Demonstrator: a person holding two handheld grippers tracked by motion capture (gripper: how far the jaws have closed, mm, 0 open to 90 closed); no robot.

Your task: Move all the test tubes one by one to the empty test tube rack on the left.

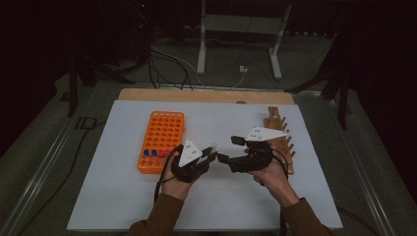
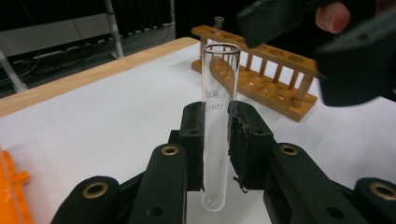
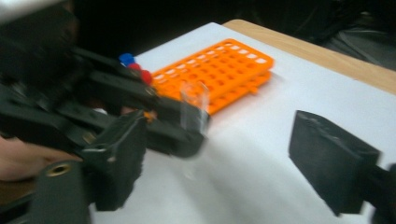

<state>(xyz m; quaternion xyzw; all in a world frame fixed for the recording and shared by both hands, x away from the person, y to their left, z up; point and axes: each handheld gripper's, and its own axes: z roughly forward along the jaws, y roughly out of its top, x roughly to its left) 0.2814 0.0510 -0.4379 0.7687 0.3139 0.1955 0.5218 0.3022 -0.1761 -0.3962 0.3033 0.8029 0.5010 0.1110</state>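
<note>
Left gripper (image 2: 215, 144) clamped on an upright glass test tube (image 2: 218, 116) above the white mat (image 1: 123, 196), right gripper (image 1: 224, 158) with jaws spread wide just beside it, orange rack (image 1: 163, 140) to the left, wooden rack (image 1: 282, 140) to the right.

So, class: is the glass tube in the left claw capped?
No: the glass tube, clamped in the left claw, has an open rim on top.

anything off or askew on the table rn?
Nothing spilled or broken. The glass test tube is clamped upright in the left gripper, empty and uncapped. The right gripper is open beside it. One oddity: the wooden rack lies angled on the white mat, not square like the orange rack.
</note>
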